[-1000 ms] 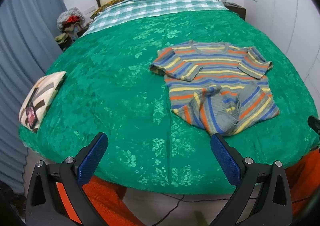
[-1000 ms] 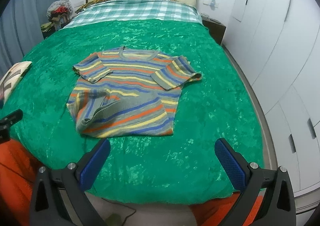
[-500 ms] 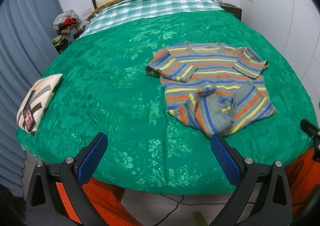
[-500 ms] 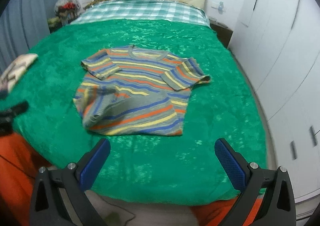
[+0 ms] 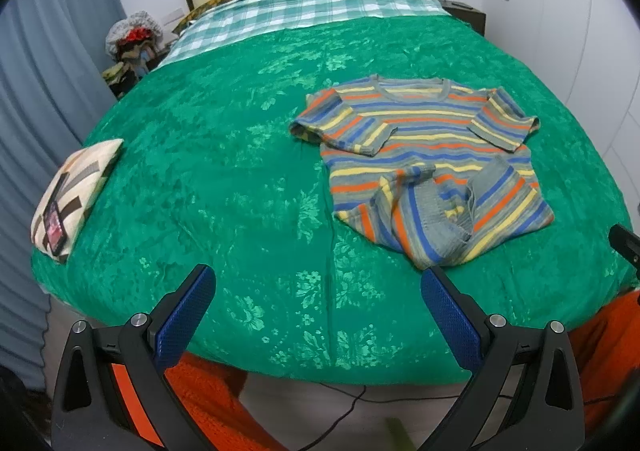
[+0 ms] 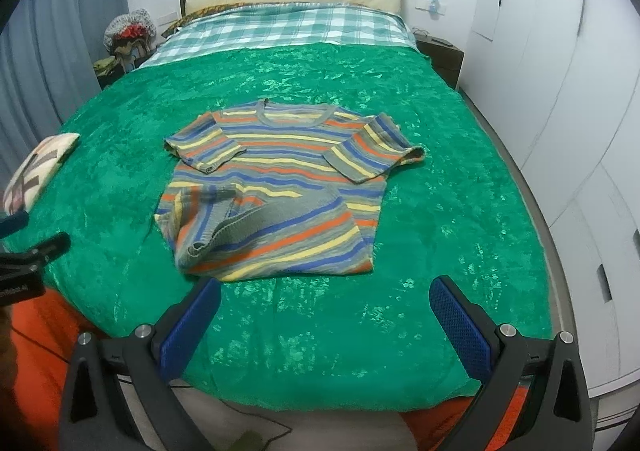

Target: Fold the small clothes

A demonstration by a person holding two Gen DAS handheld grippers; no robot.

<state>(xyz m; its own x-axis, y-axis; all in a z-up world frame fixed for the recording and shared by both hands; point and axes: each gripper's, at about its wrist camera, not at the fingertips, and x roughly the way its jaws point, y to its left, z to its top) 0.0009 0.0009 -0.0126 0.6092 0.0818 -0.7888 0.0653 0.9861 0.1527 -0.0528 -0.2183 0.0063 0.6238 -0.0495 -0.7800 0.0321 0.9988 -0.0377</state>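
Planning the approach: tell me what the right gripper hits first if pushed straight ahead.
Likely the green bedspread just short of the striped shirt; the open right gripper points at its hem, though depth is unclear.

One striped shirt point(image 6: 276, 187), one cushion point(image 5: 72, 191)

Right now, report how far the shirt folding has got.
Barely started. Done: the striped shirt lies spread on the green bedspread, both short sleeves turned in over the chest. In hand: nothing; the left claw and right claw are both open and empty, short of the shirt. Left: the near-left hem corner is rumpled and flipped up, and the body is unfolded.
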